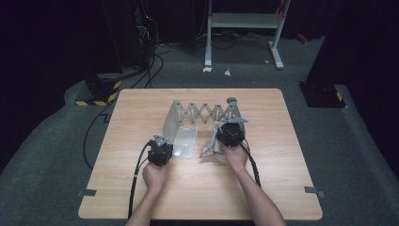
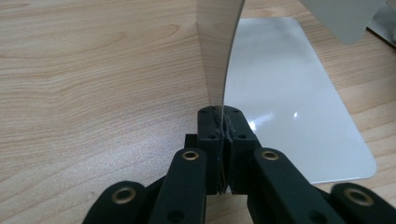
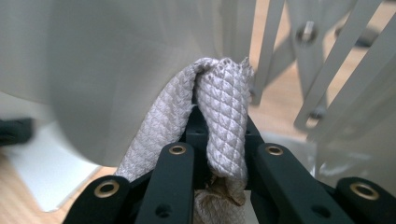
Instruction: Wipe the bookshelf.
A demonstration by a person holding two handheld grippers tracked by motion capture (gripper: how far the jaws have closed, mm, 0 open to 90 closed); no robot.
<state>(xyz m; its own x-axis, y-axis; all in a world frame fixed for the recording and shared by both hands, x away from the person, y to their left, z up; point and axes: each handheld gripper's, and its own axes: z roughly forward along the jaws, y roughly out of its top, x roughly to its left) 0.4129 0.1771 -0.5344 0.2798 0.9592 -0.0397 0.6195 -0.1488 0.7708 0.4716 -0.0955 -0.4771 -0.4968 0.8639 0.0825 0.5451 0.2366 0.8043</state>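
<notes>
A grey metal folding rack [image 1: 204, 113] with crossed scissor bars [image 3: 322, 74] stands mid-table. Its left end is an upright, slightly curved panel [image 1: 170, 123] [image 2: 217, 56]. My left gripper [image 1: 160, 150] [image 2: 219, 114] is shut on that panel's thin near edge. A flat glossy grey plate [image 1: 184, 142] [image 2: 289, 102] lies on the table just to the right of it. My right gripper [image 1: 230, 134] [image 3: 219, 119] is shut on a crumpled grey-white quilted cloth [image 1: 209, 146] [image 3: 224, 107], pressed close against a grey panel surface [image 3: 116, 70] of the rack.
The wooden table [image 1: 141, 197] has bare room at the front and on both sides. Cables [image 1: 136, 174] trail from the grippers toward the front edge. A white metal stand [image 1: 244, 28] and dark equipment stand on the floor behind.
</notes>
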